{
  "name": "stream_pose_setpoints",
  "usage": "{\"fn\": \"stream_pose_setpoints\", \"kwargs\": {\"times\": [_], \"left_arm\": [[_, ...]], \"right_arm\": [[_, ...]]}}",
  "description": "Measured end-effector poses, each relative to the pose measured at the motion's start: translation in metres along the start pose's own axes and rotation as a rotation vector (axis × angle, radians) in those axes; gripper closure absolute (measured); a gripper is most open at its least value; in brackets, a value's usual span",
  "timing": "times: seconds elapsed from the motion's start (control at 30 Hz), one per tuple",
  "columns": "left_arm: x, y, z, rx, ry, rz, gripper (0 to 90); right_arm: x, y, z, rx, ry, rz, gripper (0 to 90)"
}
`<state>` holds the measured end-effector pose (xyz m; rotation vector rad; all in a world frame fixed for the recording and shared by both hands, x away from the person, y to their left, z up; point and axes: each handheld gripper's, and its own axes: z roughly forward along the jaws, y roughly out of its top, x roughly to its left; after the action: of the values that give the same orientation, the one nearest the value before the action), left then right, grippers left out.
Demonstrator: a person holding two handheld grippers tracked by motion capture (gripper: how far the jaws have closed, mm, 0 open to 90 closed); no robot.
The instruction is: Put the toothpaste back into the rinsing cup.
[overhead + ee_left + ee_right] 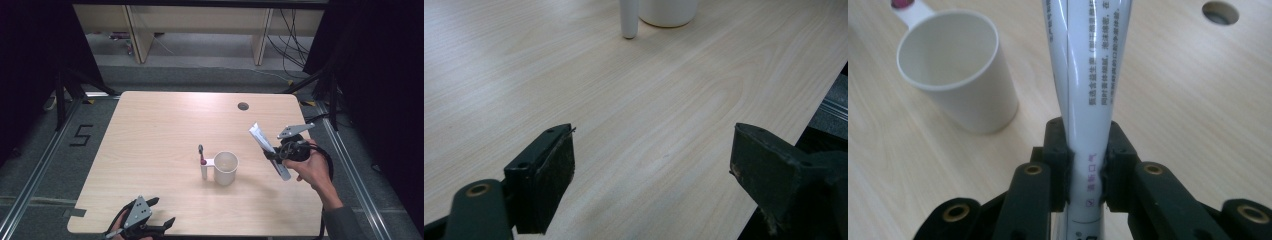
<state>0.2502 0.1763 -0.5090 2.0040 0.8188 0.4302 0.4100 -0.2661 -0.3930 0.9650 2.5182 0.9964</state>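
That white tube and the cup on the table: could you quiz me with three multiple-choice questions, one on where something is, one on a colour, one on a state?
1. Where does the white cup stand?
A. near the table's middle
B. on the floor
C. at the far left corner

2. What colour is the tube?
A. green
B. white
C. black

3. How is the left hand-held gripper?
A. shut on the cup
C. shut on the tube
B. open, holding nothing

Answers: 1 A, the high view shows it on the wooden table. 2 B, white with printed text. 3 B, its jaws stand apart over bare wood, while the right hand-held gripper clamps the tube.
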Motion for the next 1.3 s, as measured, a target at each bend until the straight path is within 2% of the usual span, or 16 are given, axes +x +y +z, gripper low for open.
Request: {"fn": "stream_pose_setpoints", "kwargs": {"times": [0.03, 0.07, 0.1, 0.13, 0.17, 0.2, 0.23, 0.27, 0.3, 0.33, 0.53, 0.77, 0.8, 1.03, 1.13, 1.3], "left_arm": [[-0.001, 0.0, 0.001, -0.021, -0.005, -0.019, 17.6], [-0.001, 0.001, 0.001, -0.016, -0.005, -0.024, 17.6], [-0.002, 0.0, 0.002, -0.028, -0.006, -0.03, 17.6], [-0.002, 0.0, 0.002, -0.028, -0.006, -0.03, 17.6], [-0.001, 0.0, 0.001, -0.018, -0.004, -0.016, 17.6], [0.0, 0.0, 0.0, -0.006, 0.0, -0.004, 17.6], [-0.002, 0.0, 0.001, -0.029, -0.004, -0.028, 17.6], [0.0, 0.0, 0.0, -0.008, 0.006, -0.008, 17.6], [-0.002, 0.0, 0.001, -0.026, -0.006, -0.037, 17.6], [-0.003, 0.0, 0.0, -0.027, -0.004, -0.039, 17.6], [-0.002, 0.001, 0.0, -0.025, 0.0, -0.032, 17.6], [-0.002, 0.001, 0.001, -0.029, -0.002, -0.031, 17.6], [-0.002, 0.001, 0.001, -0.029, -0.002, -0.031, 17.6], [-0.003, 0.0, 0.0, -0.021, -0.001, -0.028, 17.6], [-0.002, 0.001, 0.001, -0.026, 0.001, -0.028, 17.6], [-0.002, 0.001, 0.0, -0.022, 0.0, -0.024, 17.6]], "right_arm": [[0.002, 0.005, -0.001, -0.016, 0.0, 0.021, 76.8], [0.005, 0.008, -0.004, -0.007, -0.009, 0.048, 76.8], [0.003, 0.01, -0.002, -0.044, -0.014, 0.033, 76.8], [0.003, 0.01, -0.002, -0.044, -0.014, 0.033, 76.8], [0.005, 0.013, -0.002, -0.064, -0.003, 0.056, 76.8], [0.004, 0.016, -0.003, -0.079, -0.001, 0.053, 76.8], [0.005, 0.018, -0.004, -0.095, 0.003, 0.061, 76.8], [0.006, 0.023, -0.005, -0.124, 0.007, 0.068, 76.8], [0.007, 0.025, -0.003, -0.146, -0.003, 0.068, 76.8], [0.008, 0.028, -0.004, -0.151, -0.008, 0.053, 76.8], [0.012, 0.039, -0.002, -0.191, -0.004, 0.04, 76.8], [0.019, 0.048, 0.002, -0.246, 0.018, 0.058, 76.8], [0.02, 0.049, 0.003, -0.254, 0.026, 0.074, 76.8], [0.024, 0.06, 0.003, -0.289, 0.012, 0.047, 76.8], [0.028, 0.064, 0.004, -0.302, 0.034, 0.063, 76.8], [0.034, 0.071, 0.009, -0.334, 0.056, 0.054, 76.8]]}}
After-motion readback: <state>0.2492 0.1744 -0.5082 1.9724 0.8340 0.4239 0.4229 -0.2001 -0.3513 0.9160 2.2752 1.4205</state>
